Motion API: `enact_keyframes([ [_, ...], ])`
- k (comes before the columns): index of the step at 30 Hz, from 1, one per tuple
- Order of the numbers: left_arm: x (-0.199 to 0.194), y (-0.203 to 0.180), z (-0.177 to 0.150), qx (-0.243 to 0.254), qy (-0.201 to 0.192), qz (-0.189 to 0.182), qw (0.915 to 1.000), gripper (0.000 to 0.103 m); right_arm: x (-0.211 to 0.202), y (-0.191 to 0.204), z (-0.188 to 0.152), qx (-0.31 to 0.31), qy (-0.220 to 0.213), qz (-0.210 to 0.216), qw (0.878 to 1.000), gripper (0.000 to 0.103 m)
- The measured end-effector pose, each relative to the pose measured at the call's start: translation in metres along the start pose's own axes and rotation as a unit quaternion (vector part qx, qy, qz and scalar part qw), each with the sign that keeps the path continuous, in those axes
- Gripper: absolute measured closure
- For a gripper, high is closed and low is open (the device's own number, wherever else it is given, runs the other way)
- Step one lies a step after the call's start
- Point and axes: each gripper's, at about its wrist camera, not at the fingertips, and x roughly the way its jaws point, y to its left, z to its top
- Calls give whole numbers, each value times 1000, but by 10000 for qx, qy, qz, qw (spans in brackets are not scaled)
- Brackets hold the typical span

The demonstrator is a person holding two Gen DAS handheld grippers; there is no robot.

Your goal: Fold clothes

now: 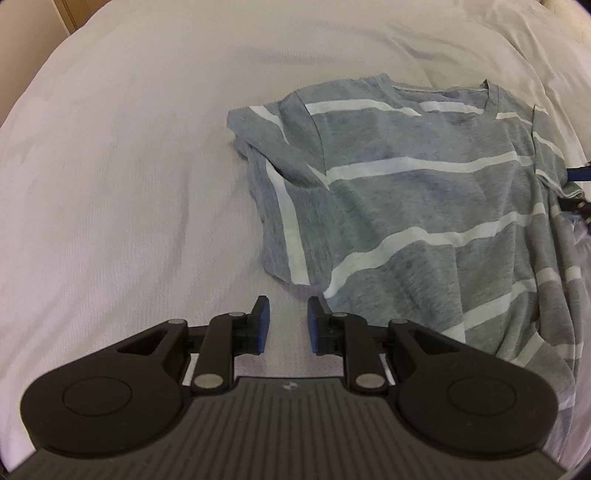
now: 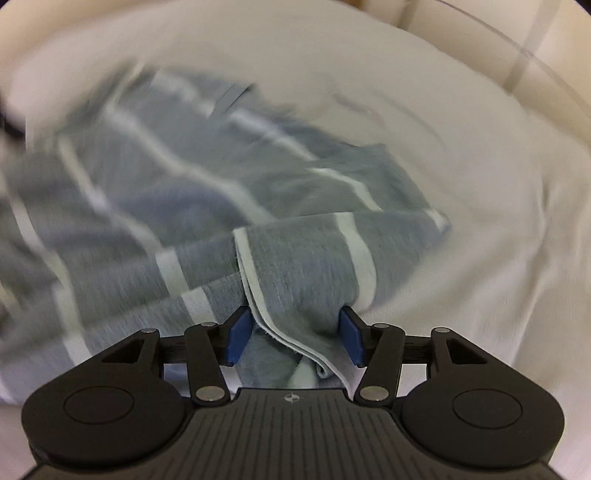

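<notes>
A grey T-shirt with white stripes [image 1: 424,206] lies on a white bed sheet [image 1: 129,192], its collar at the far side and its left sleeve folded in. My left gripper [image 1: 289,325] is open and empty, just short of the shirt's near left edge. In the right wrist view, which is motion-blurred, the same shirt [image 2: 184,192] is bunched. My right gripper [image 2: 294,338] has its jaws wide apart, with a folded hem of the shirt [image 2: 295,295] lying between the blue pads [image 2: 238,334]. The pads do not pinch the cloth.
The white sheet covers the bed on all sides of the shirt. A wooden wall edge [image 1: 68,13] shows at the far left. A part of the right gripper [image 1: 578,175] shows at the shirt's right edge. A beige headboard or wall [image 2: 517,44] is behind the bed.
</notes>
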Motion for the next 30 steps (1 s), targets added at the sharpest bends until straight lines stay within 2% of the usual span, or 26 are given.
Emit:
enact_keyframes([
  [2,-1,1,2,-5,-68,28,10000,82,0,0,-1,-40,-34,-52,10000,77],
  [3,-2,2,3,1,-91,42,9999,82,-7,-9,-3,249,-136,-57,9996,103],
  [5,-3,4,4,-1,-121,55,9999,82,-24,-30,-8,919,-353,-69,9951,103],
  [6,-3,5,5,-16,-134,57,9999,82,-37,-49,-15,1556,-537,-53,9863,103],
  [8,-3,6,4,-25,-139,61,9999,82,-53,-82,-30,2728,-804,-187,9585,103],
  [10,-1,7,3,-29,-127,49,9999,82,-59,-117,-56,3845,-842,-519,9178,101],
  [12,1,8,2,-26,-116,38,9999,82,-52,-139,-75,4494,-582,-672,8889,101],
  [13,2,8,2,-17,-113,36,9999,81,-50,-145,-82,4659,-498,-652,8810,100],
  [14,3,10,2,-20,-112,32,9999,80,-49,-148,-85,4675,-409,-700,8803,99],
  [17,6,16,4,-60,-119,31,9999,77,-54,-141,-82,4415,-260,-1011,8912,90],
  [19,10,25,10,-161,-142,24,9998,75,-61,-133,-80,4384,-193,-1232,8901,71],
  [20,12,30,13,-215,-161,21,9996,75,-66,-130,-80,4438,-243,-1223,8874,70],
  [23,20,45,27,-391,-267,-76,9989,72,-78,-113,-80,4528,-321,-868,8868,58],
  [26,34,60,42,-554,-382,-280,9973,69,-84,-84,-75,4351,-257,-507,8986,56],
  [30,57,75,58,-808,-376,-838,9925,69,-92,-34,-71,4094,-100,-128,9122,51],
])
